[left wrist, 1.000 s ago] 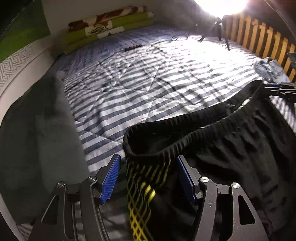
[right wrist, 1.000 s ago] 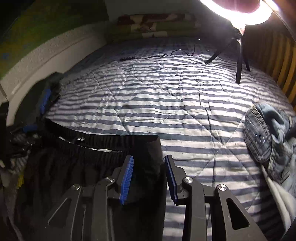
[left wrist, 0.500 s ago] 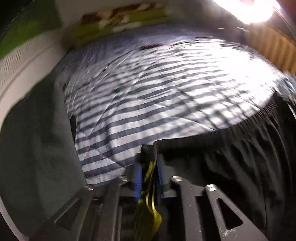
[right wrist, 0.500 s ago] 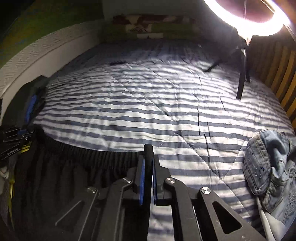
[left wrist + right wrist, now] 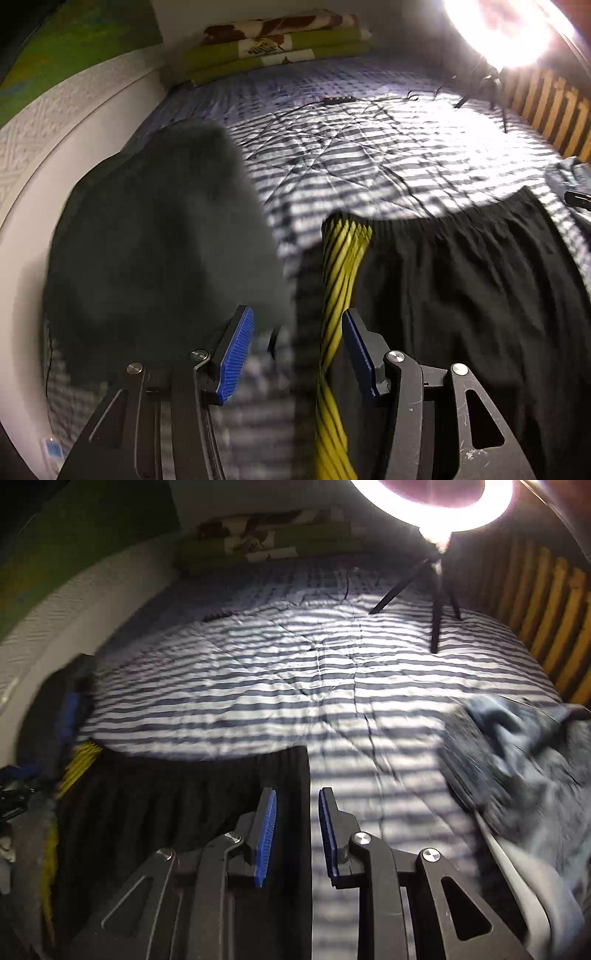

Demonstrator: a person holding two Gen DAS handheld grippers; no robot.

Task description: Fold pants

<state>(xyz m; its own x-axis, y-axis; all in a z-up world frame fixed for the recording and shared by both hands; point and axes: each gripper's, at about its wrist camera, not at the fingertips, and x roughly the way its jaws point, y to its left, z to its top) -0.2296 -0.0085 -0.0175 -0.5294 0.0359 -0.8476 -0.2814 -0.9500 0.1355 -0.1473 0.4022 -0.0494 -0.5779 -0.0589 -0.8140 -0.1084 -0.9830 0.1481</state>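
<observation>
While both tongs are opening, released, the black pants (image 5: 461,295) lie flat on the bed (image 5: 295,672): yellow-striped edge between left tongs (image 5: 297,354), opposite edge between right tongs (image 5: 297,834).

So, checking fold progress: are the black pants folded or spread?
Spread: the black pants lie flat on the striped quilt, waistband stretched wide, no fold visible.

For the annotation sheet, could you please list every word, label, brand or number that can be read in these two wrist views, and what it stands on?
None can be read.
black pants: yellow side stripe pattern only, no lettering.
folded blankets: printed patterns, no words.
small blue-and-white item at the bed's near edge: too blurred to tell whether it carries text.
denim garment: blurred, no visible label.
</observation>
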